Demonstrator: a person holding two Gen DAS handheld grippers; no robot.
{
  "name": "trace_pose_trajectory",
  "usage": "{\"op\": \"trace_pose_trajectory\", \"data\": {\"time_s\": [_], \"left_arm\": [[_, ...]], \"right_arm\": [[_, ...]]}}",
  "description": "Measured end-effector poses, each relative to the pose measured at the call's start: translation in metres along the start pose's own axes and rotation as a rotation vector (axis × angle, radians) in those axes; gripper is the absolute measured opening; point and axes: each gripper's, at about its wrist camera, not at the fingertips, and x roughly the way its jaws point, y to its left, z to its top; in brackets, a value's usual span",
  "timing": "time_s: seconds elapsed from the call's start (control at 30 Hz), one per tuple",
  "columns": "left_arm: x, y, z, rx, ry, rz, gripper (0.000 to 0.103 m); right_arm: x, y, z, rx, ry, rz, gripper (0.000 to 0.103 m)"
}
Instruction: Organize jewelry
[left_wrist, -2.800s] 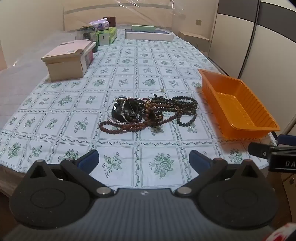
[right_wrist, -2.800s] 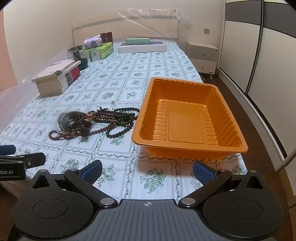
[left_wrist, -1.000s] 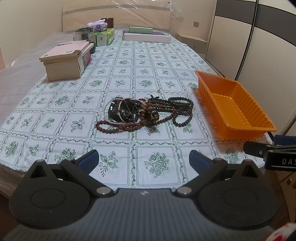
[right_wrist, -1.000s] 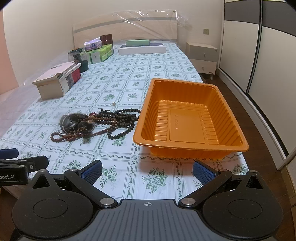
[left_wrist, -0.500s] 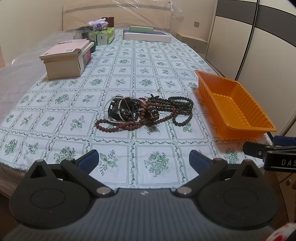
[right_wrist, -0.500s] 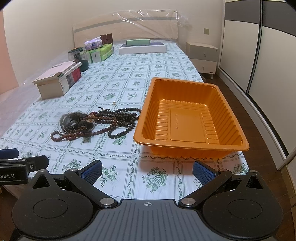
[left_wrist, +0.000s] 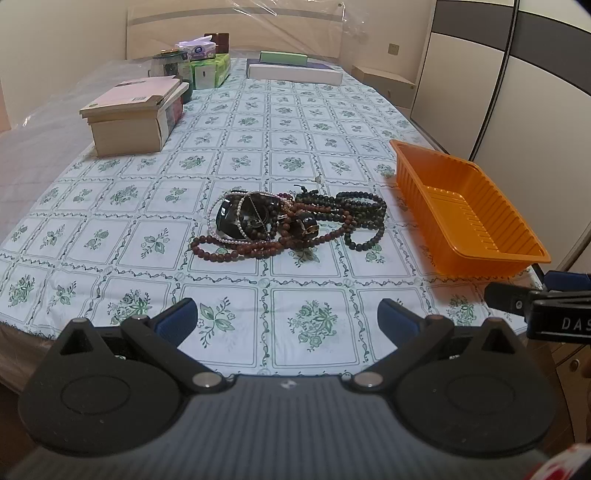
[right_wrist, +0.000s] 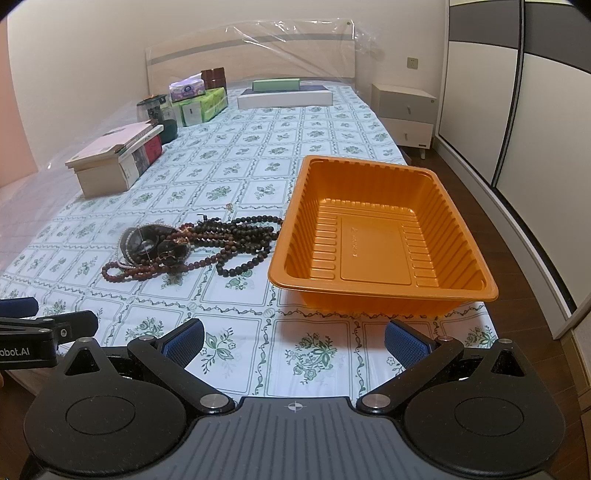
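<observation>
A tangled pile of jewelry (left_wrist: 291, 225) lies on the floral cloth: brown and dark bead strings, a pearl strand and dark bangles. It also shows in the right wrist view (right_wrist: 192, 245). An empty orange tray (left_wrist: 465, 210) stands to its right, seen from above in the right wrist view (right_wrist: 376, 236). My left gripper (left_wrist: 286, 321) is open and empty, held at the near edge, short of the pile. My right gripper (right_wrist: 293, 338) is open and empty, in front of the tray.
A beige box with books on top (left_wrist: 133, 118) stands at the back left. Tissue boxes and a jar (left_wrist: 192, 66) and flat boxes (left_wrist: 293, 70) sit at the far end. A wardrobe (right_wrist: 535, 110) and nightstand (right_wrist: 404, 114) are to the right.
Both grippers have drawn back and risen slightly since the earliest frames, then stayed nearly still. The jewelry and tray have not moved. Both grippers remain open.
</observation>
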Motion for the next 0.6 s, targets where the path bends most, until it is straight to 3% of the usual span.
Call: {"op": "trace_pose_trajectory", "data": {"time_s": [0.6], "left_arm": [[0.0016, 0.001, -0.0011, -0.008, 0.005, -0.01, 0.103]], "right_arm": [[-0.0006, -0.0025, 0.0007, 0.01, -0.009, -0.005, 0.103]]}}
